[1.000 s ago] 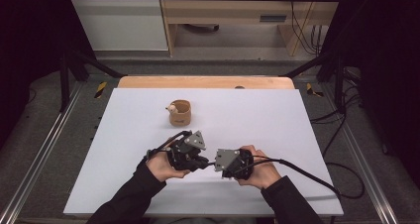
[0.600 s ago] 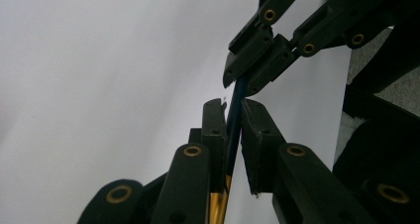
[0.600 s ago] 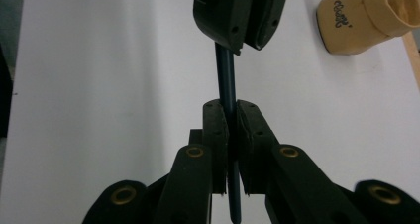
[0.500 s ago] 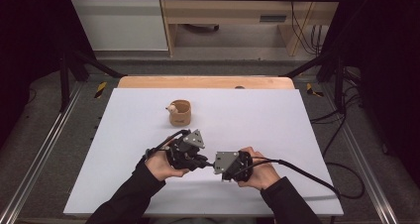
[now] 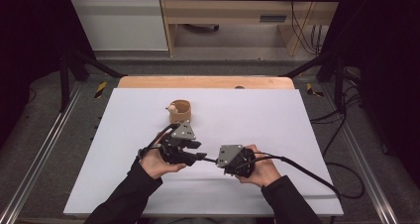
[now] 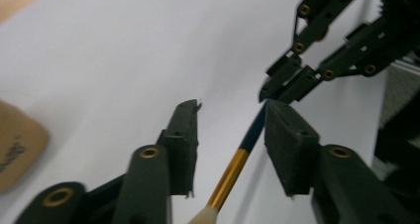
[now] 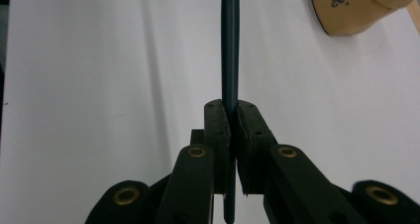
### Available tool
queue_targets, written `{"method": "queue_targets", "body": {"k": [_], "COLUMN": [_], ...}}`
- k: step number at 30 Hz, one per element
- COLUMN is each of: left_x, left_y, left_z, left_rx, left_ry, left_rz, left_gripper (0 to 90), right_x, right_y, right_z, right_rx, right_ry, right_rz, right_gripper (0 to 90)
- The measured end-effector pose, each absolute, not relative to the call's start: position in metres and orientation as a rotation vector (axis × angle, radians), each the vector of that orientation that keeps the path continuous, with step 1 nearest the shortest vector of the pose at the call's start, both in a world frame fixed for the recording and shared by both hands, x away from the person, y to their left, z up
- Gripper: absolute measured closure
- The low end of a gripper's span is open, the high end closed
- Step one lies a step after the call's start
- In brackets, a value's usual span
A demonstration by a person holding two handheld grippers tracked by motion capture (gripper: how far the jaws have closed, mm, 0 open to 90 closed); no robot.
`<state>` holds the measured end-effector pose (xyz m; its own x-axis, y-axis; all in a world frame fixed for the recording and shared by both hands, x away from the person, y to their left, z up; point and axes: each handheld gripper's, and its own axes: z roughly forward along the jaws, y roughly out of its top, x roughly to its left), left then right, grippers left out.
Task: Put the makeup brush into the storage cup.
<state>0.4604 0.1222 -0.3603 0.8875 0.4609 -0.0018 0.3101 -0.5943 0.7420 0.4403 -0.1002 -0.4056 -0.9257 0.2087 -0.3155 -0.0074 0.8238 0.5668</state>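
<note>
We note a handover mid-air above the white worktop (image 5: 277, 115). The right gripper (image 7: 232, 116) clamps the paintbrush (image 6: 247, 142) by its dark handle. The left gripper (image 6: 232, 135) has just been opening; the brush lies loose between its jaws, long axis running gripper to gripper.

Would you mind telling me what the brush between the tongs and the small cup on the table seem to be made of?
The brush: dark blue handle, probably painted wood or plastic; shiny gold ferrule, likely metal; pale soft tip. The cup: tan and matte with dark print, probably paper or cardboard.
</note>
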Motion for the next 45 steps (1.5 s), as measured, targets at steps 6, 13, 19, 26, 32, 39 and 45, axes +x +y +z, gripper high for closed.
{"method": "queue_targets", "body": {"k": [6,13,19,26,32,39,45], "left_x": [0.462,0.462,0.459,0.458,0.457,0.455,0.456], "left_y": [0.142,0.163,0.172,0.176,0.178,0.177,0.175], "left_z": [-0.358,-0.363,-0.372,-0.382,-0.390,-0.397,-0.400], "left_rx": [2.137,2.069,2.033,1.988,1.976,1.947,1.918], "left_ry": [0.647,0.725,0.780,0.817,0.844,0.857,0.859], "left_rz": [0.302,0.311,0.324,0.322,0.333,0.336,0.315], "left_gripper": [32.8,21.5,15.8,14.4,14.5,14.4,14.0], "right_x": [0.445,0.448,0.448,0.448,0.447,0.446,0.446], "right_y": [-0.111,-0.124,-0.131,-0.138,-0.140,-0.140,-0.138], "right_z": [-0.412,-0.412,-0.411,-0.413,-0.418,-0.423,-0.424], "right_rx": [0.237,0.302,0.393,0.505,0.575,0.635,0.666], "right_ry": [2.634,2.613,2.585,2.542,2.515,2.485,2.465], "right_rz": [0.827,0.840,0.854,0.922,0.975,1.053,1.107], "right_gripper": [84.8,84.7,84.7,84.7,84.6,84.6,84.6]}}
